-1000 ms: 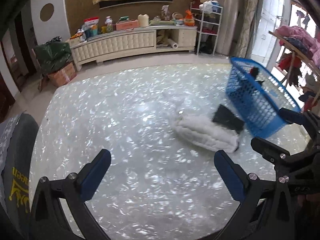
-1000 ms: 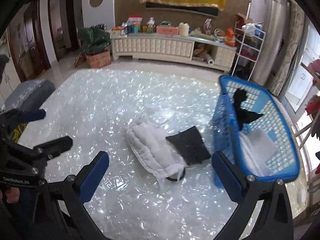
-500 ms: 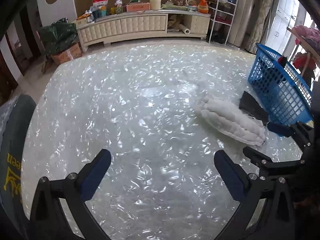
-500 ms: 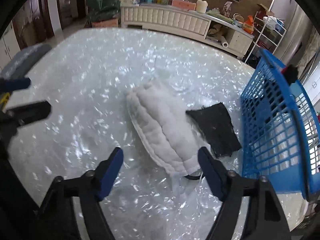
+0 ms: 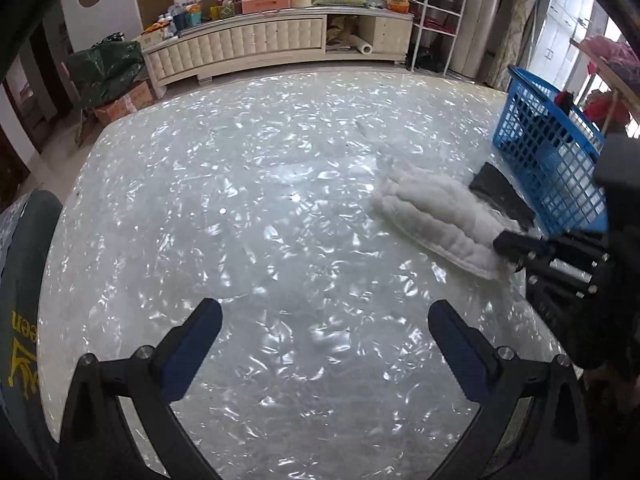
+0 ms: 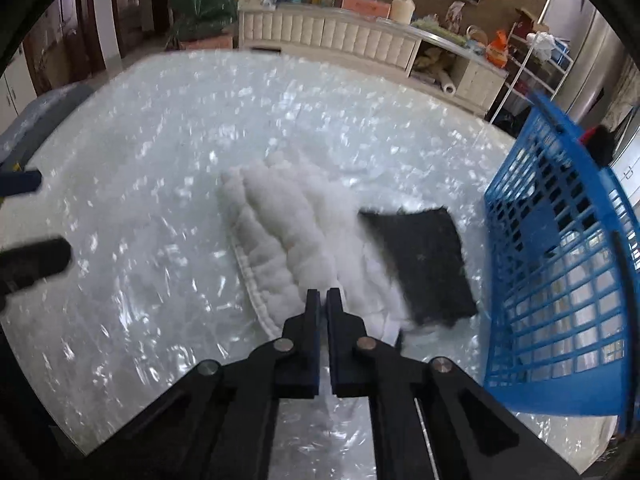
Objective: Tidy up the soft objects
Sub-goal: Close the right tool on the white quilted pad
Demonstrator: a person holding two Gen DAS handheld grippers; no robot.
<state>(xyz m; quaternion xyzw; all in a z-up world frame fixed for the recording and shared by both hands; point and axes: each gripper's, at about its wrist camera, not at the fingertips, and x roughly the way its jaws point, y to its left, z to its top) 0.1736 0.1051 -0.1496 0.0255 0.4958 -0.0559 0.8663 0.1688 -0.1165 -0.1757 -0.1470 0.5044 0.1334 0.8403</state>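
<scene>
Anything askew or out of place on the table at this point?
Mostly the blue basket: it stands tilted at the table's edge. A black cloth lies outside it, partly over the white padded cloth that the right gripper has pinched. Nothing spilled or visibly damaged.

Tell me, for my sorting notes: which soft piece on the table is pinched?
The fluffy white one, caught by the right hand-held gripper; the flat black piece lies untouched.

Most of the glossy white table [image 5: 240, 240] lay bare, wide room on its left and middle. Toward the right, the fluffy white pad [image 6: 280, 240] and black cloth [image 6: 424, 264] crowded against the blue basket [image 6: 560, 280], leaving scant passage there.
</scene>
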